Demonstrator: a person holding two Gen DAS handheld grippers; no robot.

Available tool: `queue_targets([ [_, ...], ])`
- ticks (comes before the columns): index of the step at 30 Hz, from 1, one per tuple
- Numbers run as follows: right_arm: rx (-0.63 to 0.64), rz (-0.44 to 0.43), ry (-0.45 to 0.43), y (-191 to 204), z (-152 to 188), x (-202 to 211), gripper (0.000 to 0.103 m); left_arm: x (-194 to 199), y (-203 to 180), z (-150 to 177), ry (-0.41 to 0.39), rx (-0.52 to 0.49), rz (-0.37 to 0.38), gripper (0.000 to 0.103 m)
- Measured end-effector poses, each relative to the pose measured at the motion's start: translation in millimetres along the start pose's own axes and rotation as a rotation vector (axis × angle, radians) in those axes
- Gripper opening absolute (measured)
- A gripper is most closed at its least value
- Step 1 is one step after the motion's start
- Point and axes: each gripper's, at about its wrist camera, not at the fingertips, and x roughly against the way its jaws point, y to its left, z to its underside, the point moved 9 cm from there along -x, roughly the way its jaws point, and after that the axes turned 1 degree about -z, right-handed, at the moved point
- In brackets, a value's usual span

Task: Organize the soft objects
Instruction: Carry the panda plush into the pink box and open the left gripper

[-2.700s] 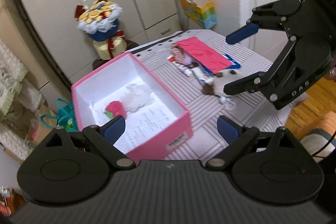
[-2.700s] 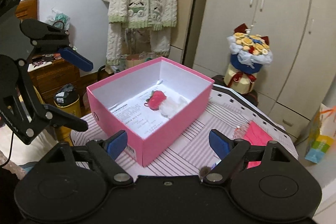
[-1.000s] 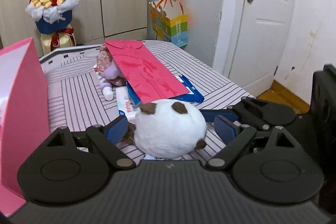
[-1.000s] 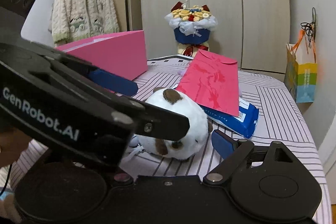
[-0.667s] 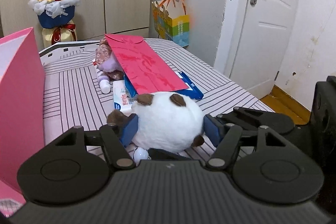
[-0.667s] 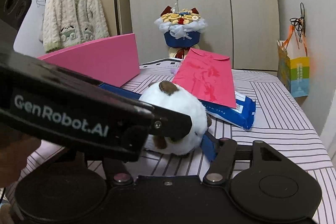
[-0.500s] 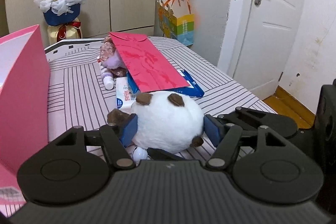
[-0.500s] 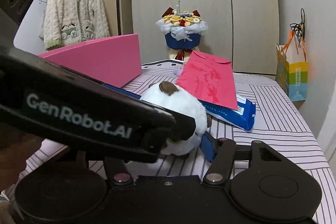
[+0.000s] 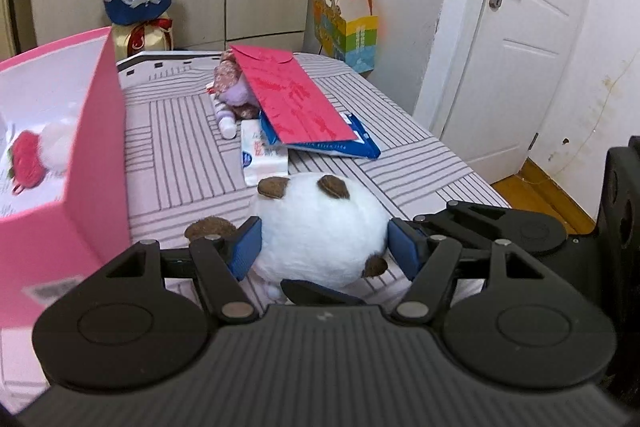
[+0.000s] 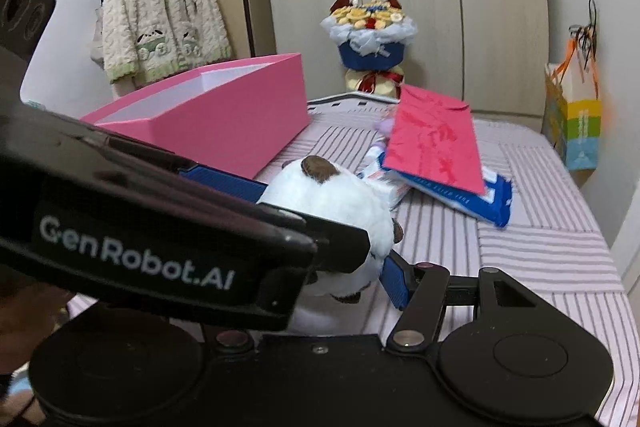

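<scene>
The step in hand looks like the pickup of the plush (image 9: 320,227), a white ball with brown patches lying at the near edge of the striped table (image 9: 420,167), just right of the pink box (image 9: 100,155). The next move, as I judge it, is to lift it clear and carry it left over the box wall, high enough not to snag (one red and white soft toy (image 9: 28,159) already lies inside).

The left gripper (image 9: 322,247) is closed to about the plush's width, both blue pads pressing its sides. The right gripper (image 10: 360,267) comes in from the right, crossing the left; one pad touches the plush's near side, the other is hidden behind the left tool, so its grip cannot be told.
</scene>
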Motion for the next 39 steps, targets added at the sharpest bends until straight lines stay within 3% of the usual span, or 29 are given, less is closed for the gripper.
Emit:
queue_targets([
  [12, -0.038, -0.084, 0.076, 39.9, -18.9, 42.5, 0.066, 68.2, 2.0, 0.7, -0.027, 0.060, 0.025, 0.067],
  [23, 0.089, -0.133, -0.001, 91.0, -68.1, 64.7, 0.066, 132.9, 25.7, -20.6, -0.149, 0.088, -0.022, 0.067],
  [33, 0.148, -0.218, -0.078, 128.2, -125.2, 35.7, 0.066, 160.1, 79.1, -60.6, -0.255, 0.114, -0.137, 0.067],
  [39, 0.165, -0.256, -0.065, 139.6, -149.0, -2.6, 0.066, 146.5, 121.6, -80.8, -0.254, 0.165, -0.176, 0.067],
])
